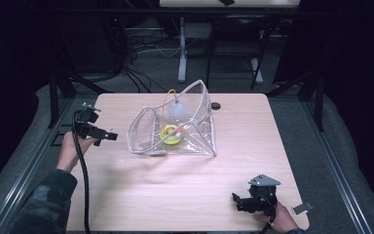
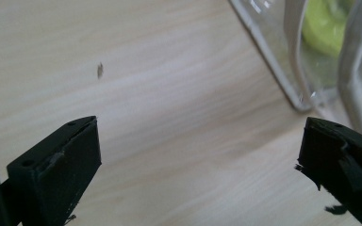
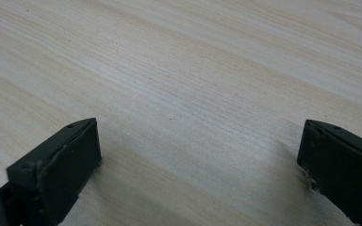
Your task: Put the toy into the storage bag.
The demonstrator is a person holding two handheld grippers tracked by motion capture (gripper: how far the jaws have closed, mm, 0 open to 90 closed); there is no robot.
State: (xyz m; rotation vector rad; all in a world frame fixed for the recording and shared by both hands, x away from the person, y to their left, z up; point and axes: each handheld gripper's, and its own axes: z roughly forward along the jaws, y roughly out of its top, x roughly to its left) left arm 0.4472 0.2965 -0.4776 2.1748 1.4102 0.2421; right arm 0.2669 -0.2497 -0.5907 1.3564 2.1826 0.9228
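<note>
Pale wood-grain table (image 1: 175,190), rounded corners, standing on grey carpet with dark metal rails running along both sides. Room beyond is dim: black curtains left and right, a tangle of cables (image 1: 141,46) on the floor past the far edge, the white leg (image 1: 182,48) of another desk behind, dark frame legs beside it. A small dark hole (image 1: 216,105) sits in the tabletop near the far edge. Clear plastic pouch (image 1: 175,122), white-trimmed, stands propped open around the middle of the table, slightly toward the far side; inside it a yellow-green round item (image 1: 170,134) and a cloudy whitish object (image 1: 177,111) with an orange loop at its top. Left gripper (image 1: 108,136) held at the left edge of the table, pointing toward the pouch and just short of it, jaws spread wide over bare wood; its black cable hangs down along the forearm. In the left gripper view the pouch's white-edged corner (image 2: 301,101) lies just ahead of the jaws, apart from them. Right gripper (image 1: 235,201) low near the near right corner, well apart from the pouch, jaws likewise spread with only tabletop between them. A small metal clip (image 1: 302,208) lies beside the right hand (image 1: 280,218).
</note>
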